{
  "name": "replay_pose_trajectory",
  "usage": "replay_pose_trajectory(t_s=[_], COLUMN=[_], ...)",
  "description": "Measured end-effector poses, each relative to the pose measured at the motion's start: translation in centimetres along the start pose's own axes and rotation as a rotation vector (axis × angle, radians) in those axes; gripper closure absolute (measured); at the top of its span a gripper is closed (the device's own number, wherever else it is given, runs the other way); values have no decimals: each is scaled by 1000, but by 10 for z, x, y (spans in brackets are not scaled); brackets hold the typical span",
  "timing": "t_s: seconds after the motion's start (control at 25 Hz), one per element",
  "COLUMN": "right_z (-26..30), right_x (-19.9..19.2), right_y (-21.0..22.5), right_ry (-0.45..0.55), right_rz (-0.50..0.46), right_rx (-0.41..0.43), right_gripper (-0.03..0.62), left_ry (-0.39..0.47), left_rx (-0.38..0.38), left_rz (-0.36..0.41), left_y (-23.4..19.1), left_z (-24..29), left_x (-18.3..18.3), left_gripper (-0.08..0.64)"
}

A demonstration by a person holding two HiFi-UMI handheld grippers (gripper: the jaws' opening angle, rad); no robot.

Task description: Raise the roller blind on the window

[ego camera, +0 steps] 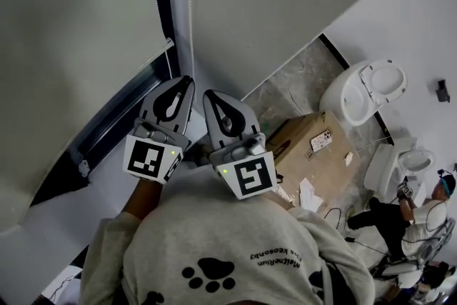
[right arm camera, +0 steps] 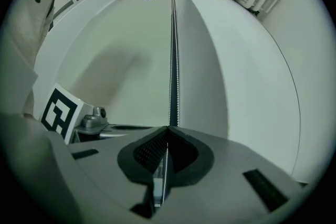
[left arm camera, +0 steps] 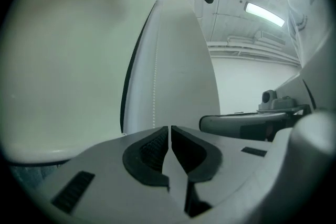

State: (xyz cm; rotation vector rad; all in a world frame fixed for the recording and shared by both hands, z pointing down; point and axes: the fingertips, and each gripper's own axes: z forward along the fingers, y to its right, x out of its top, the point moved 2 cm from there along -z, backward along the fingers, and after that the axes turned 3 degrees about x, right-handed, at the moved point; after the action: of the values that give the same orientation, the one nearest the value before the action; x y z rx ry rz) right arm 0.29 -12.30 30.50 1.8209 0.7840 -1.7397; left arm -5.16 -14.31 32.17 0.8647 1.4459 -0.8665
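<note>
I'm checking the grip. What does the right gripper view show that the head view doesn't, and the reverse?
Right gripper view only: the bead chain clamped between the right hand-held gripper's shut jaws. Head view only: a cardboard box, toilets, another person sitting. Both: the roller blind and the left hand-held gripper.

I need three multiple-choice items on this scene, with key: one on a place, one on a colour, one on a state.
1. The cardboard box stands: A on the floor beside a white toilet; B on the window ledge; C in a gripper.
2. The paw prints on the person's shirt are: A red; B black; C white.
3. The right gripper is: A wide open; B shut, empty; C shut on the bead chain.
Key: 1 A, the head view shows it down by the toilet; 2 B, dark prints on pale cloth; 3 C, the chain runs between its closed jaws.
</note>
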Motion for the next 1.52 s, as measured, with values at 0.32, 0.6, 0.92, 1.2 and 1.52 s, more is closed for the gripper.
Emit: replay_pose_trajectory(t_s=[0.32, 0.6, 0.92, 1.2, 1.52], right_z=[-3, 6, 14, 27, 28], right_x=[-2, -3, -8, -10, -7], right_y=[5, 3, 2, 5, 9], right_ry=[-10, -20, -54, -78, -64], right_rz=[-5, -24, -46, -61, -59], right_rx=[-61, -80, -92, -94, -96], right_gripper=[583, 583, 583, 583, 583], left_ry=[-25, -29, -29, -27, -21], left_rx=[-17, 2, -41, -65, -88], left_rz=[25, 42, 55, 46, 95], left_y=[-16, -32, -34, -34, -20], left_z=[22, 38, 56, 51, 39], left_x=[-2, 1, 2, 2, -1], left_gripper=[475, 472, 484, 547, 552])
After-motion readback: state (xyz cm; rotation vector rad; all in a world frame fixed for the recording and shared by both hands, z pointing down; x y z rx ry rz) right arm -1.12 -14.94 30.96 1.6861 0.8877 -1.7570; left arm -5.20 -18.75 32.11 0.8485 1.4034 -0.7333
